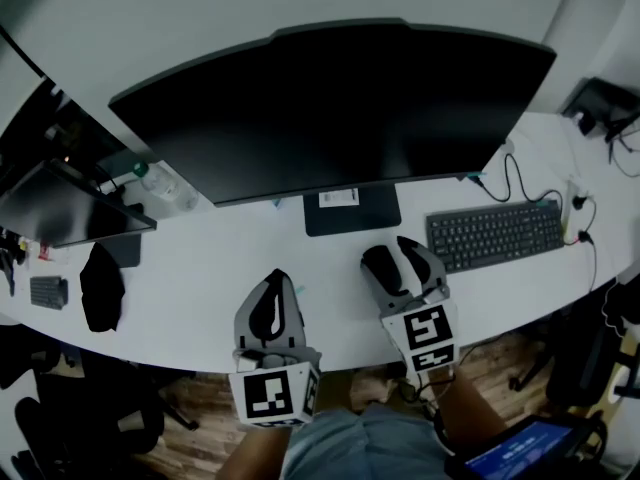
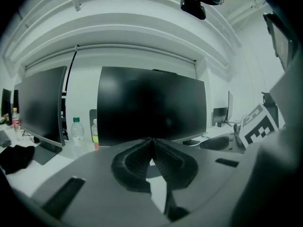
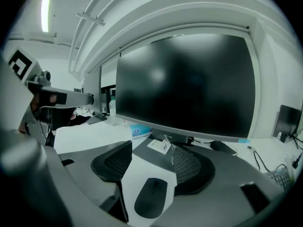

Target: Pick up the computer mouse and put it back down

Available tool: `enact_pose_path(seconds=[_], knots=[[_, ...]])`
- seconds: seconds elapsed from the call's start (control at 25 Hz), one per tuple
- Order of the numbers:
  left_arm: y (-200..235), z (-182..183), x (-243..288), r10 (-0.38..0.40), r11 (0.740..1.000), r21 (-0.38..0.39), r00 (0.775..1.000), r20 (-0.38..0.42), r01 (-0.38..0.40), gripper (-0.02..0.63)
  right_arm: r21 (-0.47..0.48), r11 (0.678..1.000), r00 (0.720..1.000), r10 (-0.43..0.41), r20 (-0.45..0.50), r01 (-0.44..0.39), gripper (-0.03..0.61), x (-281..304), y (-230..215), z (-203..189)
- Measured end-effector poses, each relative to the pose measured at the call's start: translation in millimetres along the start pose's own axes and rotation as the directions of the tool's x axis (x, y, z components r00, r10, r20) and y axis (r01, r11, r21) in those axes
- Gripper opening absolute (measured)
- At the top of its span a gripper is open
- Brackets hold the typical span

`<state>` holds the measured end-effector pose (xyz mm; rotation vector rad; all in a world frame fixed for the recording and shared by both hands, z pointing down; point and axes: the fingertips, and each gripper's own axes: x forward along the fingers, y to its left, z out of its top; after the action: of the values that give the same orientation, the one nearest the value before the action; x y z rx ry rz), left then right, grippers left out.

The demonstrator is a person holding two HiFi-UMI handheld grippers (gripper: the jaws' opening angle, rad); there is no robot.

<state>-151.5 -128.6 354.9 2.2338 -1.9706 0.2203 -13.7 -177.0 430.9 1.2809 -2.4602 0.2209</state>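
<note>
right gripper (image 3: 151, 146) jaws apart, mouse (image 3: 151, 197) between | keyboard (image 1: 495, 233) near | monitor (image 1: 330, 108) behind

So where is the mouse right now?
In the right gripper view, the mouse lies on the white desk between the open jaws of the right gripper, in front of the monitor.

Our left gripper (image 1: 278, 274) sits to the left of the computer mouse (image 3: 151, 197), clear of it. It points close to level, and its jaws are closed tip to tip with nothing between them. Our right gripper (image 1: 392, 250) tilts slightly downward at the mouse. Its jaws stand apart with the mouse lying between them, and the left one is clear of it, so nothing is gripped. Both marker cubes (image 1: 272, 393) lie nearer our body than the mouse, their patterned faces turned up.
</note>
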Motion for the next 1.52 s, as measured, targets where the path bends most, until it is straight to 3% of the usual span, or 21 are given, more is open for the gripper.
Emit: enact_pose_path(seconds=[0.48,0.8,1.52], knots=[[10.6,-54.5,19.1,-0.088,0.996,0.004,0.989,-0.123,0.089,0.005,0.068,0.995,0.981,-0.066,-0.182,0.080,0.355,24.8,3.4,-86.8],[12.5,-69.5,21.5,-0.114,0.993,-0.025,0.982,-0.150,0.112,0.005,0.085,0.989,0.952,-0.093,-0.291,0.122,0.387,27.2,0.1,-136.8],[13.5,-78.4,23.5,-0.128,0.992,-0.038,0.977,-0.168,0.123,0.005,0.106,0.986,0.931,-0.084,-0.355,0.130,0.394,35.2,-3.4,-148.7]])
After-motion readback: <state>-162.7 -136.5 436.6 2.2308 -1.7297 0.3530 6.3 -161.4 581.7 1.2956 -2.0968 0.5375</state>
